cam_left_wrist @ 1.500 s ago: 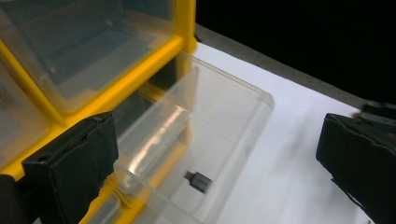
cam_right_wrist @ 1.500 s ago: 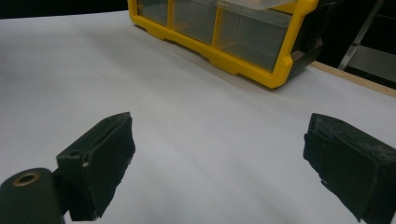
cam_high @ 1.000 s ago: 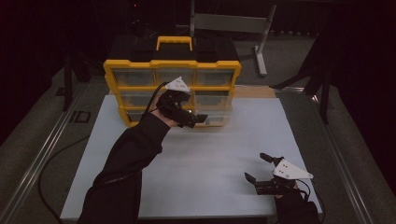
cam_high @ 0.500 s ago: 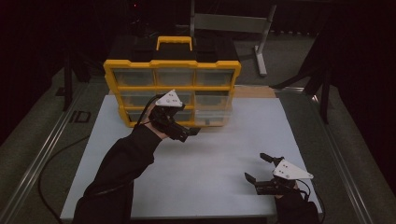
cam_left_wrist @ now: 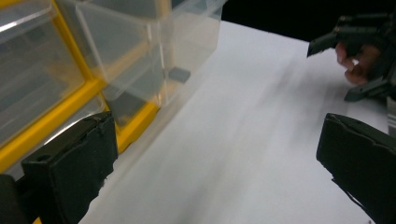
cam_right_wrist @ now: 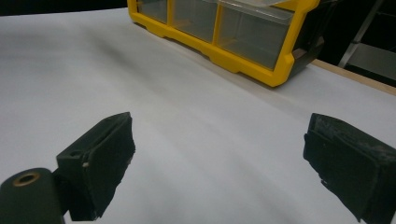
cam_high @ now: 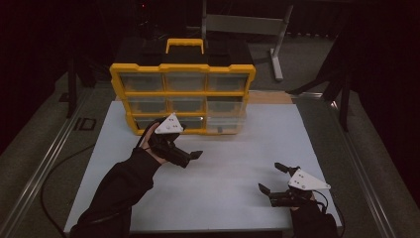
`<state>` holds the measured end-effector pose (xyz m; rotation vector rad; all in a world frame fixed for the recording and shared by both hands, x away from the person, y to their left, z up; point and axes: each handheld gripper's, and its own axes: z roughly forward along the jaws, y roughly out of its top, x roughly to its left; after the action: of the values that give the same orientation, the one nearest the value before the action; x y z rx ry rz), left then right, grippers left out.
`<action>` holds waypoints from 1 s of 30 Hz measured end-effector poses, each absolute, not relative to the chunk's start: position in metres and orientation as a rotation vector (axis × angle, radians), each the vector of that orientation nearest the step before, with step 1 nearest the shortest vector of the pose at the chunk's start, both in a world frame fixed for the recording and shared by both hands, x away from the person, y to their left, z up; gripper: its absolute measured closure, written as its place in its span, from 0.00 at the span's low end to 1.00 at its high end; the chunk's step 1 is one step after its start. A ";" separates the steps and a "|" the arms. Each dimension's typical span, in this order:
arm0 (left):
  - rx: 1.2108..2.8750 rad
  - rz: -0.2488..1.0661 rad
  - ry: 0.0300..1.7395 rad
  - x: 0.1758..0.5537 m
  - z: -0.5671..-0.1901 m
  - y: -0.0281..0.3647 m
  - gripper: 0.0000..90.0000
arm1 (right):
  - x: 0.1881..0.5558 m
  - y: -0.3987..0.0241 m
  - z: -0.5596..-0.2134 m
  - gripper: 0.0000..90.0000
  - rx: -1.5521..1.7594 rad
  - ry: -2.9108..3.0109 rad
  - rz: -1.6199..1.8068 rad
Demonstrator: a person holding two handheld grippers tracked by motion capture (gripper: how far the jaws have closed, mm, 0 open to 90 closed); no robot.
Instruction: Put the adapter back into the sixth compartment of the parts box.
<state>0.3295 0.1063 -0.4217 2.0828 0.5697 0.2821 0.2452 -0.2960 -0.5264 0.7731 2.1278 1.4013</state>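
High view: boxy yellow-framed drawer cabinet [cam_high: 182, 91]

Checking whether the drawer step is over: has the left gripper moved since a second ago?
Yes. The left gripper has pulled back from the yellow organizer toward the person, and now hangs open over the white table.

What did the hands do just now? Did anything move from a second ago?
The left tool pulled back from the yellow drawer box toward the person and now hangs open over the white table, holding nothing. A clear drawer at the box's bottom right sticks out. The right tool stayed put near the table's front edge, open and empty. The box did not shift.
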 end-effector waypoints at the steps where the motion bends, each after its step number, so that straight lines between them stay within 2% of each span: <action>1: 2.080 0.281 0.569 0.327 -0.424 0.108 0.00 | 0.245 -0.296 -0.526 0.10 0.773 2.128 1.402; 30: 2.074 0.312 0.654 0.281 -0.494 0.162 0.00 | 0.244 -0.293 -0.526 0.10 0.756 2.130 1.401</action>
<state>0.2814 0.1620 -0.4938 2.0742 0.6536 0.3117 0.2442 -0.2934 -0.5258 0.7564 2.1302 1.4005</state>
